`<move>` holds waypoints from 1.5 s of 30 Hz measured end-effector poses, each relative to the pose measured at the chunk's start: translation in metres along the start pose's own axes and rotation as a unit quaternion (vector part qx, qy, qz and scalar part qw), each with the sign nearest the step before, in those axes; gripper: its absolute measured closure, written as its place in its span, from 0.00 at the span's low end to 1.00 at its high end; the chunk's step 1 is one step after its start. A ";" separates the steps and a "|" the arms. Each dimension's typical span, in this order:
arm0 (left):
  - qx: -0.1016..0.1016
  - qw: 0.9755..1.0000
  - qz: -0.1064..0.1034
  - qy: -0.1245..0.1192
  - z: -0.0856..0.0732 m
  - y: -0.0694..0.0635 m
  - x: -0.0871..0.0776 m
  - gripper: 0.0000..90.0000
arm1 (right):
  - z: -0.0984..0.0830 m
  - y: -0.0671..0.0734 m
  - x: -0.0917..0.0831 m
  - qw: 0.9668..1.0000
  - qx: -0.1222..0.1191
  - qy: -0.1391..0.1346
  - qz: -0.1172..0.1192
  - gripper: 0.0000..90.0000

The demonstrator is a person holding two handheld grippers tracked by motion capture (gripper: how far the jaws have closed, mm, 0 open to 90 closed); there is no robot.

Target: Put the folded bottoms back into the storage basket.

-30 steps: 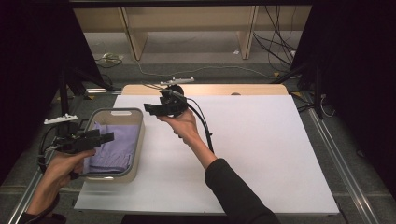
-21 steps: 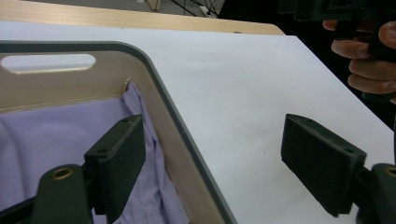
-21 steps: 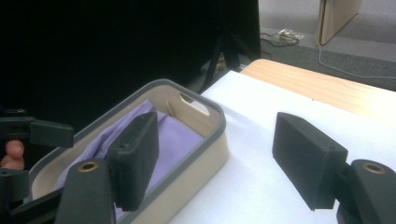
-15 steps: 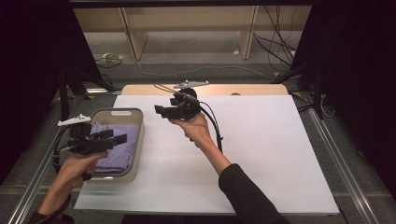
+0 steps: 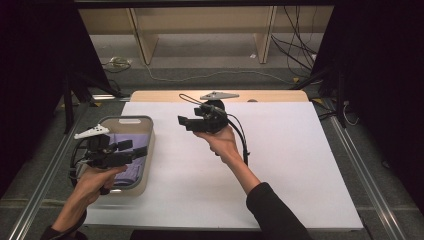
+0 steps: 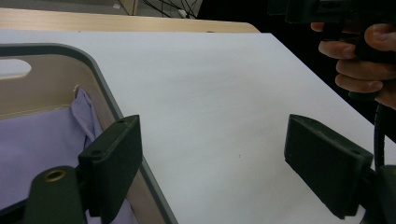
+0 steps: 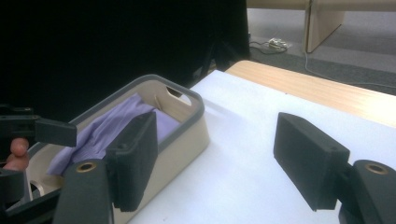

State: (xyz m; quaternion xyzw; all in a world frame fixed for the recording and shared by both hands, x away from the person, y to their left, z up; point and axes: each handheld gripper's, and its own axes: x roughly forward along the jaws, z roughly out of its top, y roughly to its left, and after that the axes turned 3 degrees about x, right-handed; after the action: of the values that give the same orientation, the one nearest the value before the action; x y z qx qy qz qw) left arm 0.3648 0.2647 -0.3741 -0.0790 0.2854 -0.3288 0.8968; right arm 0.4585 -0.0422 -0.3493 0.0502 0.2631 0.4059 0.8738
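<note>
The right gripper [image 5: 184, 122] has drifted rightward and a touch toward the far edge since a second ago, and now hangs above the middle of the white table sheet [image 5: 280, 165], pointed back toward the bin. The left gripper [image 5: 134, 148] has edged in over the near right rim of the bin, still low and close to the person's side.

Both sets of tongs stand wide and hold nothing: in the left gripper view bare white sheet [image 6: 224, 93] fills the gap between the black jaws, and the right gripper view tells the same story.

The thing in play is the lilac cloth [image 5: 125, 160], folded loosely and lying down inside the beige bin with the grey rim [image 5: 145, 131], at the left edge of the table. In the right gripper view the cloth [image 7: 102, 128] bunches up toward one end wall, near the handle slot.

Now the risks. The left gripper sits right over the rim, so a straight dive may land one jaw on the wall rather than on the fabric. The bin looks light; a snagged pull could drag or tip it off the sheet's left edge. A shallow pinch might take one layer alone and let the cloth unfold as it lifts. The right gripper is well apart and can't steady the bin from there.
</note>
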 end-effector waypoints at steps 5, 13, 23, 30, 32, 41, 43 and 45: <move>0.006 1.000 -0.008 -0.006 -0.002 -0.005 0.004 0.21 | -0.006 -0.003 -0.009 1.000 -0.007 -0.004 -0.006 0.35; 0.010 1.000 -0.016 -0.018 -0.007 -0.013 0.011 0.21 | -0.023 -0.011 -0.021 1.000 0.005 -0.012 0.001 0.35; 0.027 0.999 -0.023 -0.013 -0.015 -0.023 0.022 0.21 | -0.036 -0.020 -0.032 1.000 0.018 -0.015 0.005 0.35; 0.037 0.999 -0.024 -0.015 -0.018 -0.027 0.024 0.21 | -0.041 -0.023 -0.039 1.000 0.016 -0.016 -0.001 0.35; 0.039 0.999 -0.025 -0.015 -0.019 -0.028 0.025 0.21 | -0.042 -0.024 -0.042 1.000 0.016 -0.017 -0.002 0.35; 0.049 0.998 -0.026 -0.019 -0.022 -0.031 0.027 0.21 | -0.049 -0.029 -0.055 1.000 0.010 -0.020 -0.010 0.35; 0.050 0.998 -0.026 -0.019 -0.022 -0.032 0.027 0.21 | -0.051 -0.030 -0.058 1.000 0.010 -0.020 -0.012 0.35; 0.053 0.998 -0.027 -0.019 -0.023 -0.033 0.028 0.20 | -0.053 -0.032 -0.061 1.000 0.010 -0.020 -0.013 0.35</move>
State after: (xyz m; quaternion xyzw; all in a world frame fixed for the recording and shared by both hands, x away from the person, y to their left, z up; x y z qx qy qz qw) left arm 0.3511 0.2223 -0.3953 -0.0458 0.2484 -0.3663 0.8956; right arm 0.4210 -0.1151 -0.3788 0.0640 0.2500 0.3903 0.8838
